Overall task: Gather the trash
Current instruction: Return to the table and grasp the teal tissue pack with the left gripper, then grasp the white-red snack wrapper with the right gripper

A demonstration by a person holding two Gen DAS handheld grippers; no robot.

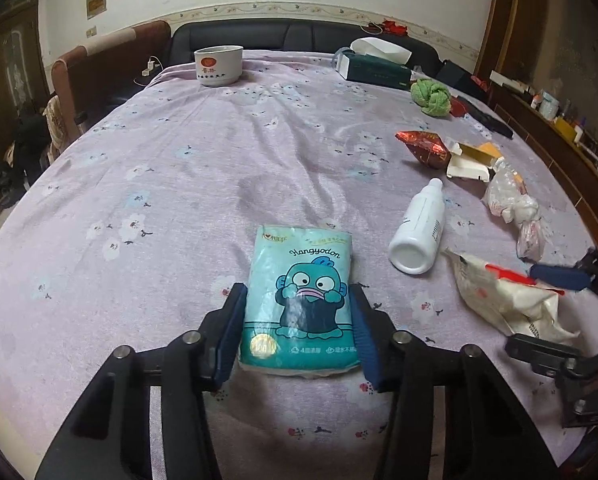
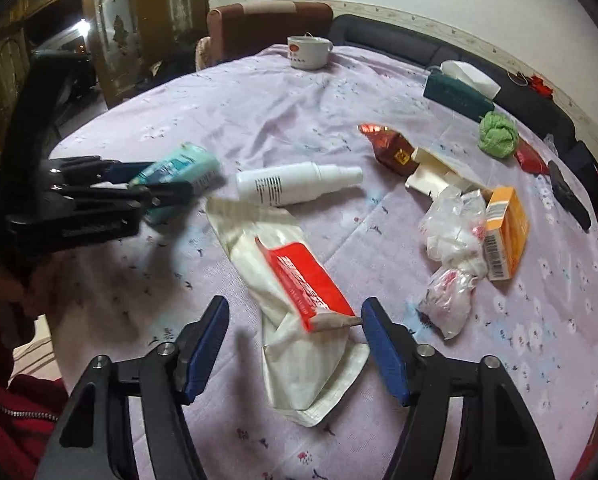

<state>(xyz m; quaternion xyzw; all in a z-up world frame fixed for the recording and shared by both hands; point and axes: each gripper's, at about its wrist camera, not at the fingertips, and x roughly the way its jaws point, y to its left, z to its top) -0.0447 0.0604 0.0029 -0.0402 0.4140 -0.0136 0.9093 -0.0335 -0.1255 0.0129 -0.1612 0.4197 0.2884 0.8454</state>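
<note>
Tissue pack: clamped between left gripper pads. White-and-red bag: between right gripper's spread fingers.

We see a round table under a lilac floral cloth, with a white cup and dark green tissue box at the far edge. Nearer lie a green cloth ball, red foil bag, opened white carton, orange box, crumpled clear plastic, white bottle, white-and-red pouch and teal tissue pack.
</note>
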